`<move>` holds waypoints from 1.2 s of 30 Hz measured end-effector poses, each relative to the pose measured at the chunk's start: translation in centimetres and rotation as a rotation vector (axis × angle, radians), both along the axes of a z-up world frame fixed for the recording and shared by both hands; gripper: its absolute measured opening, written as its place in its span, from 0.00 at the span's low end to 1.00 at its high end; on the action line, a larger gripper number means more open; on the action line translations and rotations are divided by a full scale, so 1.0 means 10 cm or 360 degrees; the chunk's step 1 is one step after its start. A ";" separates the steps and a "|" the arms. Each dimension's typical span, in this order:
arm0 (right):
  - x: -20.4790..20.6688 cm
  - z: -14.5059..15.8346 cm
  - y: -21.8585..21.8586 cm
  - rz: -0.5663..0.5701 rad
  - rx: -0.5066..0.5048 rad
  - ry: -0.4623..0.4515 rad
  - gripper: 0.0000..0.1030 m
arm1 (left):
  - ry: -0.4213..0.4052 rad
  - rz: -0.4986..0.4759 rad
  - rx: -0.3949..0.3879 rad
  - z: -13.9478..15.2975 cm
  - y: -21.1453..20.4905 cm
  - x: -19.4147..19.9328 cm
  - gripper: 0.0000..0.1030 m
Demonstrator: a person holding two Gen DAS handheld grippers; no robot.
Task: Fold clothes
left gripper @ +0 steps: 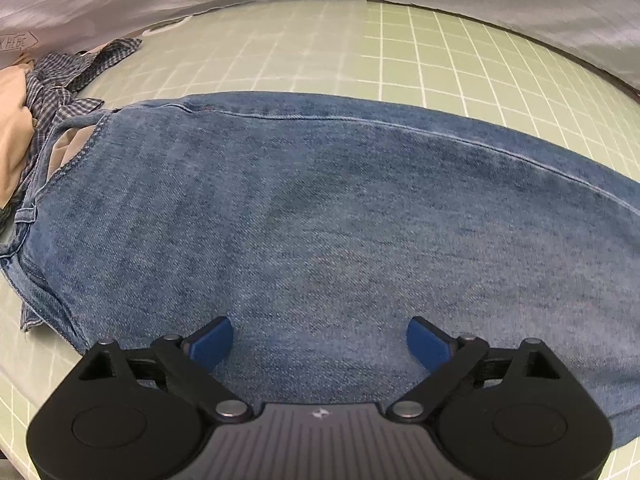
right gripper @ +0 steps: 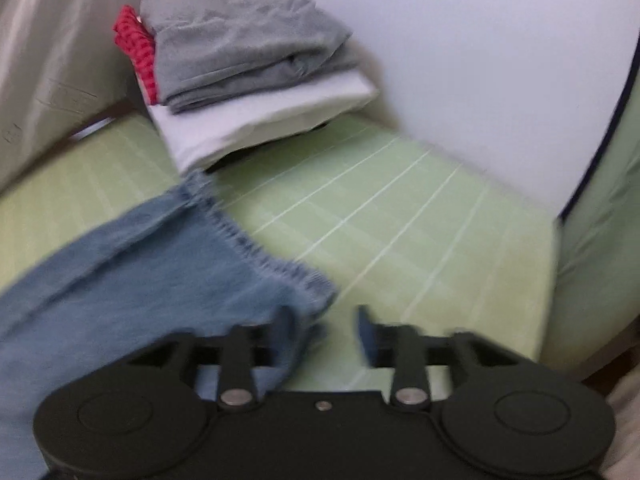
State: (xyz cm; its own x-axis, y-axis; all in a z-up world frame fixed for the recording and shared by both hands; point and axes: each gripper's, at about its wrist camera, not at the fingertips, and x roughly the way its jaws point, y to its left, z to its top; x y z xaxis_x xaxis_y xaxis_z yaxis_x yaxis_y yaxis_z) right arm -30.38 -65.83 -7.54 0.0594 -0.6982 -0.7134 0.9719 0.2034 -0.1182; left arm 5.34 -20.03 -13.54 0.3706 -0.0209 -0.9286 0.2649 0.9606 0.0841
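A pair of blue jeans [left gripper: 320, 208] lies flat across the green grid mat [left gripper: 328, 56], waistband to the left. My left gripper [left gripper: 320, 344] hovers over the near edge of the denim, wide open, with nothing between its blue pads. In the right wrist view the frayed hem end of the jeans [right gripper: 168, 264] stretches from the lower left. My right gripper [right gripper: 324, 332] is open at the hem's near corner; its left finger overlaps the denim and the right one is over bare mat. The view is motion-blurred.
A crumpled blue checked shirt [left gripper: 68, 80] and a beige garment [left gripper: 16, 120] lie at the far left beside the waistband. A stack of folded clothes, grey [right gripper: 240, 48], red [right gripper: 138, 54] and white [right gripper: 256, 120], sits at the back of the mat [right gripper: 400, 216]. White cloth backs the table.
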 end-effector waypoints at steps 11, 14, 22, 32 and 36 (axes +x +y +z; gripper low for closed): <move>0.59 0.00 -0.35 0.0536 0.0044 -0.0133 0.40 | 0.0063 0.0036 0.0010 -0.03 0.00 0.06 0.99; 0.85 -0.07 -0.54 0.0635 0.0115 -0.0176 0.42 | 0.0083 0.0047 0.0013 -0.04 0.02 0.11 1.00; 1.17 -0.26 -1.13 0.0598 0.0164 -0.0239 0.48 | 0.0100 0.0067 0.0007 -0.05 0.03 0.13 1.00; 1.25 -0.23 -0.59 0.0638 0.0138 -0.0131 0.84 | 0.0050 0.0072 0.0005 -0.05 0.06 0.03 1.00; 1.20 -0.24 -0.07 0.0768 0.0216 -0.0140 0.88 | 0.0046 -0.0027 0.0030 -0.03 0.07 -0.09 1.00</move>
State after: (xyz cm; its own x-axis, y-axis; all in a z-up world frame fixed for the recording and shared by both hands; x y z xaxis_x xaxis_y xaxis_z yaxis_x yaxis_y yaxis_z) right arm -18.38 -66.57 -9.93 0.4161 -0.4776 -0.7738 0.7685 0.6396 0.0184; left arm 4.40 -19.35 -13.79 0.3435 -0.0094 -0.9391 0.2835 0.9543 0.0942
